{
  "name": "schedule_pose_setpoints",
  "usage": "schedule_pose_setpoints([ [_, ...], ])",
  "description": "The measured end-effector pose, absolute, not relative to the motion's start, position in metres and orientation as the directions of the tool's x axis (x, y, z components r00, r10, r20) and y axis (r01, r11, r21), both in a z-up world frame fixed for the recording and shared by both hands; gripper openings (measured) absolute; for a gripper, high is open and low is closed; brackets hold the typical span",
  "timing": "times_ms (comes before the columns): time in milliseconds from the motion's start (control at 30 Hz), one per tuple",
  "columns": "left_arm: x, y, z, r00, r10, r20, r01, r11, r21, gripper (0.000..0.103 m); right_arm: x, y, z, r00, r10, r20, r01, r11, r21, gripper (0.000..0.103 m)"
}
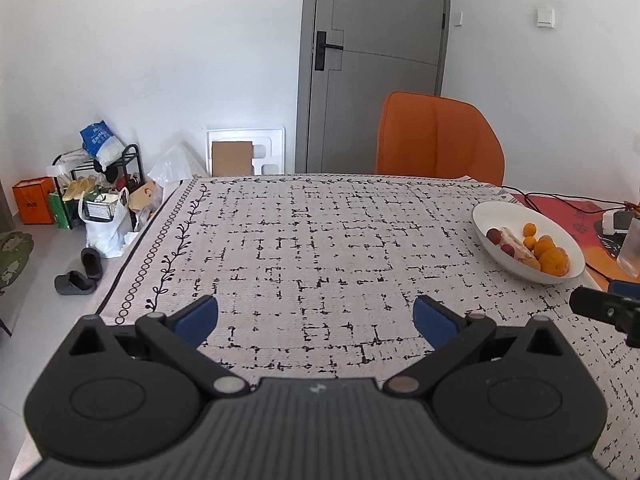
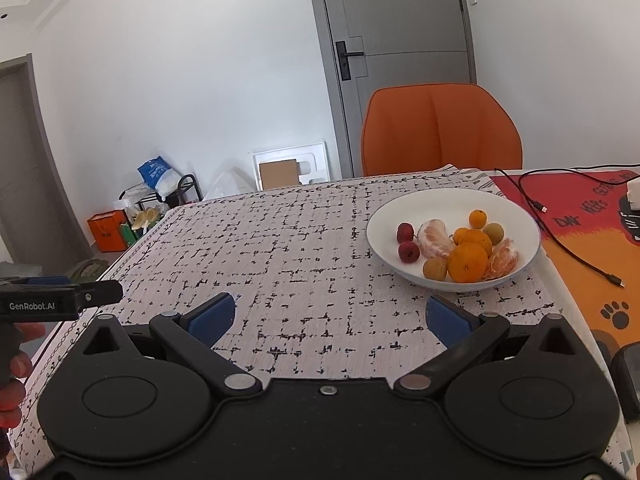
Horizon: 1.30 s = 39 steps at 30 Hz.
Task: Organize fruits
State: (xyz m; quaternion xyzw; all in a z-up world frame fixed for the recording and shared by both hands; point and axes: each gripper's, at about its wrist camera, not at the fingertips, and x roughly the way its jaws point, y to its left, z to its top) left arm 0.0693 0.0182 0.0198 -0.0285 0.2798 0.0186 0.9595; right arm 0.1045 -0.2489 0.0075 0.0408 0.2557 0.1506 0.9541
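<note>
Patterned tablecloth (image 2: 304, 248) bare; all fruit lies in the white bowl (image 2: 520, 216); left gripper (image 1: 316, 320) and right gripper (image 2: 330, 318) spread, empty, sorting apparently complete.

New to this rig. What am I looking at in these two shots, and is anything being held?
No robot arm here: a person holds a two-finger gripper in each hand, with a fisheye camera on each looking along its fingers. The black frame with blue pads filling the bottom of each picture is that gripper itself. One shot is from the left gripper, the other from the right gripper. Both are open over a patterned tablecloth and hold nothing. A white bowl holds oranges, peeled citrus pieces, two small red fruits and small brownish ones. Cables lie on an orange mat to the right; an orange chair stands behind.
</note>
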Motion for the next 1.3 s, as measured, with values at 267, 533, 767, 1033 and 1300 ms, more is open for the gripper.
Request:
schedule_pose_setpoints([
  [267,0.0637,0.015,0.0134,0.831,0.012,-0.556,-0.044,0.998,-0.044,0.103,0.0963,-0.2449,0.007,0.824,0.306,-0.477,-0.272,0.952,0.14,0.103],
  [533,0.0601,0.0126,0.0128,0.832,-0.002,-0.555,-0.028,0.999,-0.044,0.103,0.0965,-0.2449,0.0037,0.823,0.292,-0.487,-0.261,0.956,0.133,0.103],
  [767,0.0591,0.0126,0.0127,0.83,0.0,-0.558,-0.03,0.999,-0.045,0.103,0.095,-0.2466,0.0037,0.825,0.293,-0.483,-0.257,0.956,0.141,0.103],
  [1033,0.0586,0.0136,0.0131,0.829,0.005,-0.559,-0.035,0.998,-0.043,0.103,0.0944,-0.2462,0.0044,0.826,0.297,-0.479,-0.262,0.955,0.14,0.103],
  [1300,0.058,0.0141,0.0122,0.828,0.002,-0.56,-0.033,0.998,-0.046,0.103,0.0933,-0.2456,0.0055,0.827,0.297,-0.477,-0.264,0.955,0.137,0.103],
])
